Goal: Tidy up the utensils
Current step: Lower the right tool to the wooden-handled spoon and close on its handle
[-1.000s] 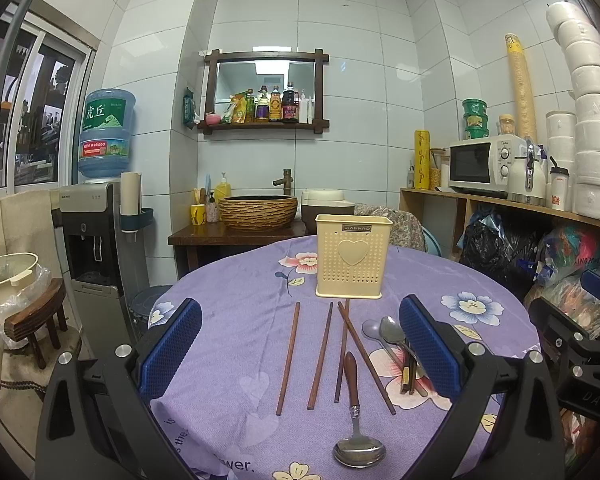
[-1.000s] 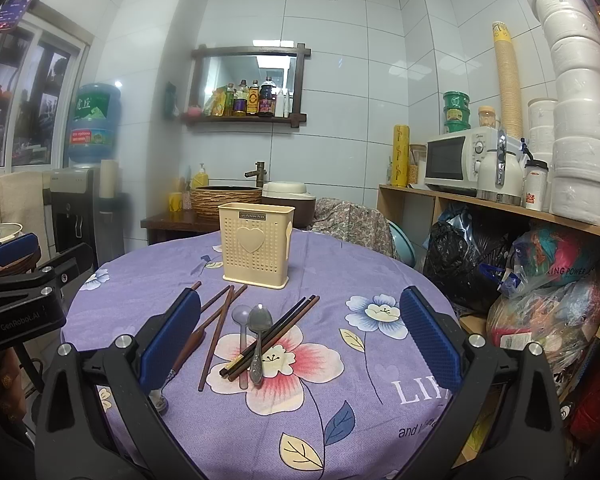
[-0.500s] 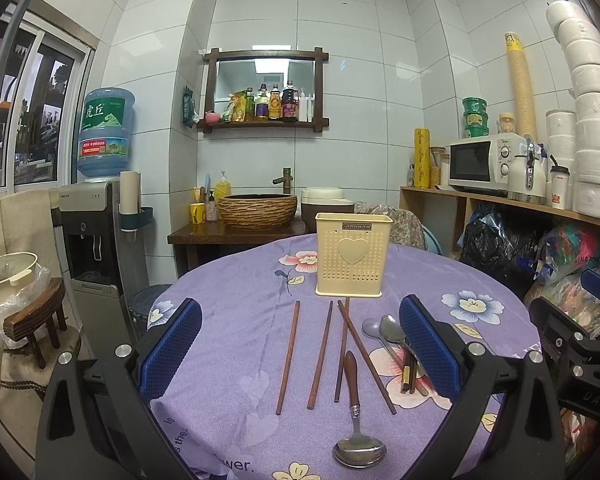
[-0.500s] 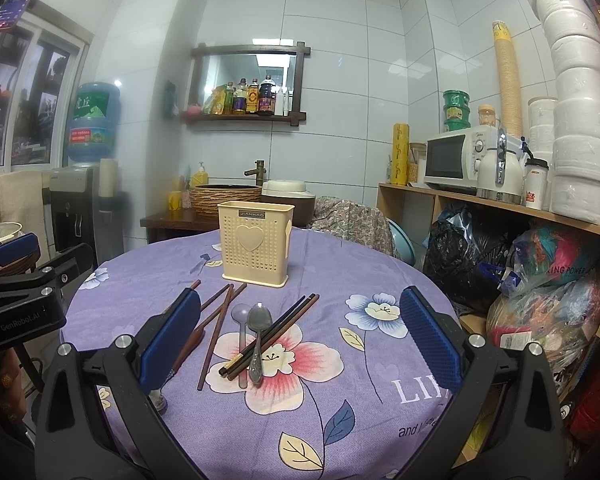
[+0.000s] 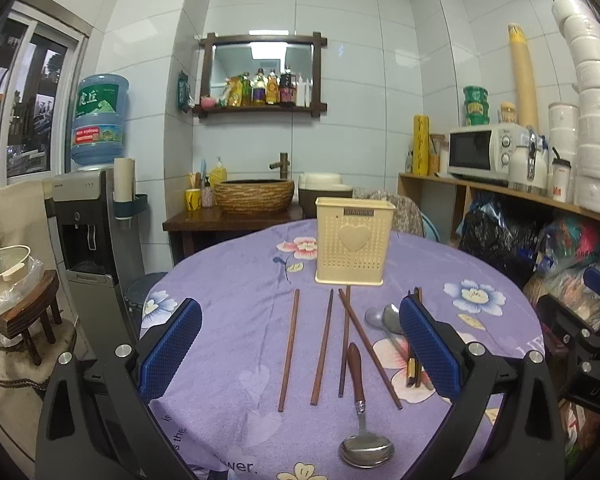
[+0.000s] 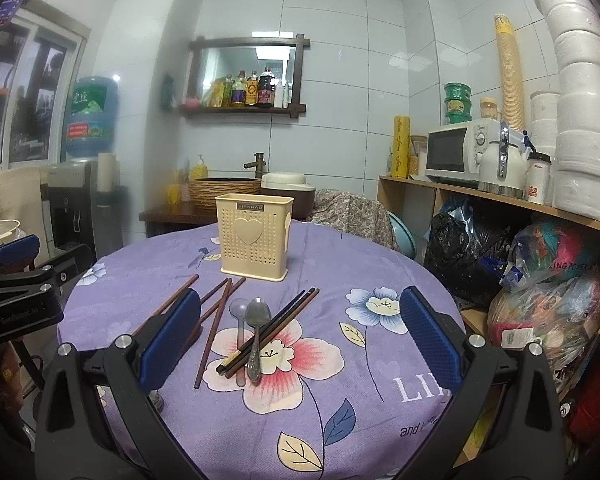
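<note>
Nearest you, your left tool (image 5: 300, 354) and right tool (image 6: 298, 336) both gape wide with nothing between the pads, held above the near edge of the tabletop (image 6: 340, 272). Nothing has been picked up yet, so you look to be at the start: choosing a first piece.

Just ahead of the left tool lies the wooden-handled spoon (image 5: 362, 408), bowl toward you. Beyond it four brown chopsticks (image 5: 322, 344) lie loose, two of them crossing. Ahead of the right tool, two metal spoons (image 6: 256, 332) rest touching a bundle of dark chopsticks (image 6: 272, 330).

Farthest back stands the cream utensil holder (image 6: 255, 236), upright and apparently with nothing in it. Your next move likely calls for lowering one tool over a single thin piece, closing squarely, then lifting it over the holder's open top.
</note>
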Tool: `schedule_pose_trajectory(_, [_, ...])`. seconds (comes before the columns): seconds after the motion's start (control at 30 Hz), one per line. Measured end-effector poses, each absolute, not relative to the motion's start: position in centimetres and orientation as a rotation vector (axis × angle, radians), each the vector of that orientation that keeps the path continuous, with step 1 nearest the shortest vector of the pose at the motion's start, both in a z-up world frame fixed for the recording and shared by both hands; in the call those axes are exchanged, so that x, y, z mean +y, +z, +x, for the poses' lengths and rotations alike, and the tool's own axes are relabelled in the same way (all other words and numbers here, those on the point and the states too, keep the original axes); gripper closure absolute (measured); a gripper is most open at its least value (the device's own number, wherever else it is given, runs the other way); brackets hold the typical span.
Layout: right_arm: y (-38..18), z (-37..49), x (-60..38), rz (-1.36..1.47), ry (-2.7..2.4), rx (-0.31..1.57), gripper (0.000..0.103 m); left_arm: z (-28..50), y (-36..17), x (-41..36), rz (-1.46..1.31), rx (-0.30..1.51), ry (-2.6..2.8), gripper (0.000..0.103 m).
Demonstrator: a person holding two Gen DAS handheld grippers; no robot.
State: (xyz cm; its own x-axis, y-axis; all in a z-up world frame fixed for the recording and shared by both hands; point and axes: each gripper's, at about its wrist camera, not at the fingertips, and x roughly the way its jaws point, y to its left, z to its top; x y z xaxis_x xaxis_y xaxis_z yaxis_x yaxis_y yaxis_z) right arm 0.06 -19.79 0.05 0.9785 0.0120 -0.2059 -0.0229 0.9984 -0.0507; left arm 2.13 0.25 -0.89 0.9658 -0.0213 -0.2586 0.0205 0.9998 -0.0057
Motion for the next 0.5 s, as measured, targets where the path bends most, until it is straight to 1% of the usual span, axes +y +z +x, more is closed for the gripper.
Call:
schedule_pose_trajectory(0.17, [-0.3, 1.3, -19.8, -0.06, 0.022, 0.239, 0.005, 3.7, -1.4, 1.7, -0.048, 0.304, -0.006, 0.005])
schedule_pose_trajectory(0.33, [-1.3, 4.1, -20.3, -0.073, 0.024, 0.324, 0.005, 6.2, -2.3, 2.5, 0.016, 0.37, -0.001, 0.005])
schedule_pose_trajectory(0.5, [-2.2, 6.9, -20.8, -0.087, 0.013, 0.388, 0.005, 9.1, -3.3, 3.7, -0.016, 0.445, -0.054, 0.005])
